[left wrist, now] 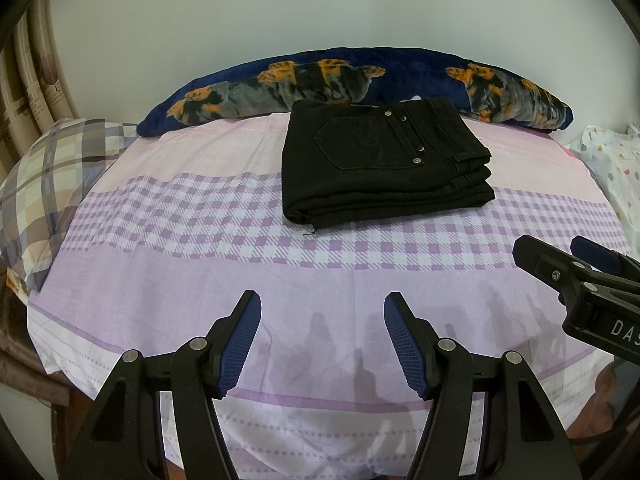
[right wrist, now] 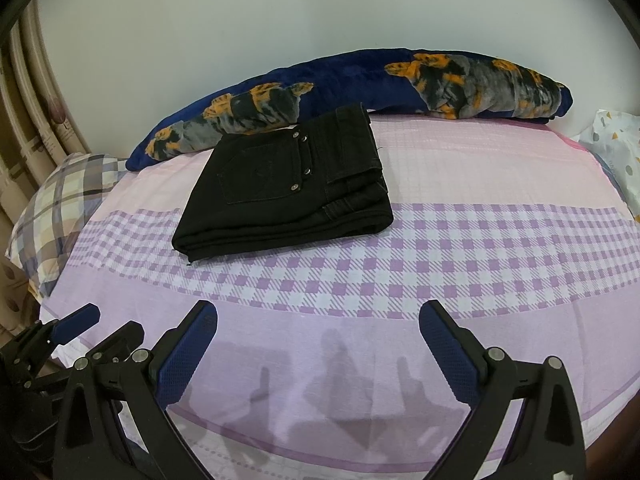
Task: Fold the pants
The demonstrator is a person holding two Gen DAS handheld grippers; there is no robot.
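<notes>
Blue ribbed pads [left wrist: 240, 344] line the fingers of the left gripper [left wrist: 322, 320], which hangs with its jaws spread wide over the near part of the bed, nothing between them. In the right wrist view the right gripper [right wrist: 318, 336] is likewise spread and holds nothing, its shadow falling on the lilac bedsheet [right wrist: 460, 248] below. Each claw shows at the edge of the other's view: the right one at the right border of the left view, the left one low at the left border of the right view, so the two sit side by side and apart.

Between the fingertips and the black pants [left wrist: 384, 168] lies a broad bare band of sheet, checked purple and white, with open room on both sides. The pants are folded into a thick rectangular stack with a back pocket and rivets on top, layered fold edges toward the cameras. They lie flat toward the far side of the bed, well apart from both grippers; ahead and a little right of the left claw, ahead and to the left of the right one. Their far edge reaches a long dark-blue blanket roll with orange and grey print [left wrist: 320, 80], which runs along the white wall [left wrist: 320, 8]. A plaid pillow [left wrist: 48, 184] marks the left edge of the bed, a white dotted cloth [left wrist: 616, 172] the right.
</notes>
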